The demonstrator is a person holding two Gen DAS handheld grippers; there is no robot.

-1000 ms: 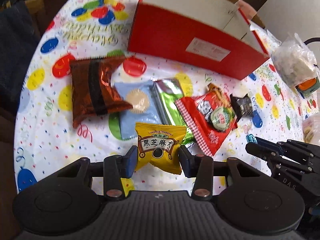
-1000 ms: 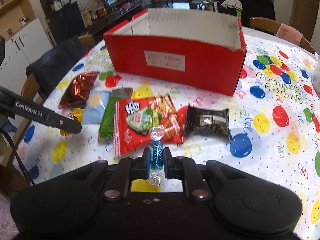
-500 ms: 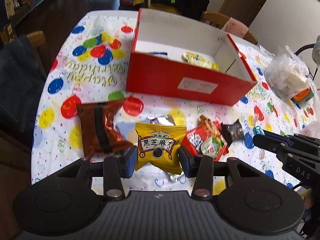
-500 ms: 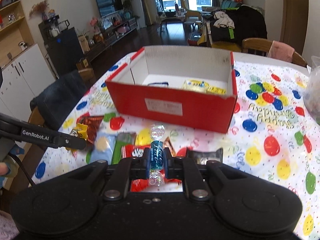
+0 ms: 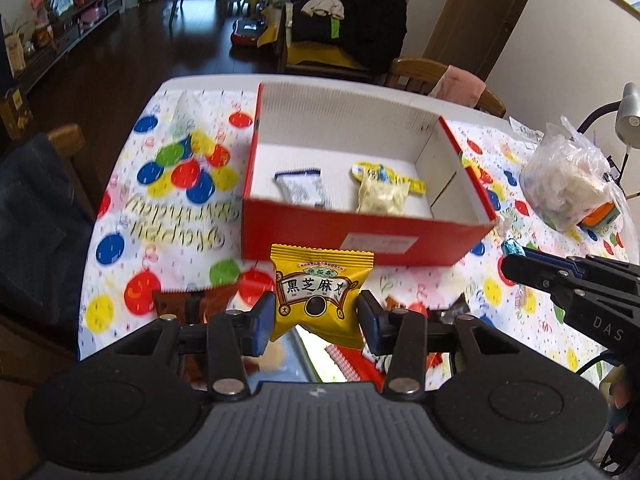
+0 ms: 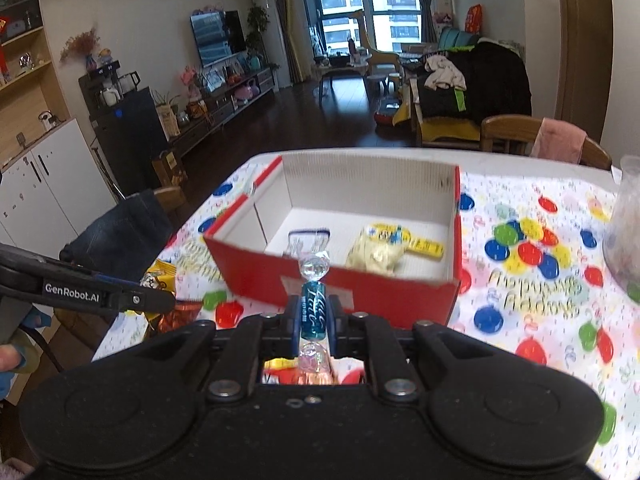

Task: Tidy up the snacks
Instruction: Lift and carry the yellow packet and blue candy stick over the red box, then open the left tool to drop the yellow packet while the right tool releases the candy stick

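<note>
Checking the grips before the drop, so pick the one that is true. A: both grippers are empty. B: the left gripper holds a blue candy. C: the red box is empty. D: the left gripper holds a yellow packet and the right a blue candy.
D: the left gripper clamps the yellow packet, the right gripper pinches the blue candy, and the red box already has two snacks inside.

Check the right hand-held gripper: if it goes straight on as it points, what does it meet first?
Probably the near wall of the red box. The right hand-held gripper, shut on the blue candy, aims about at its top edge; depth is unclear.
</note>
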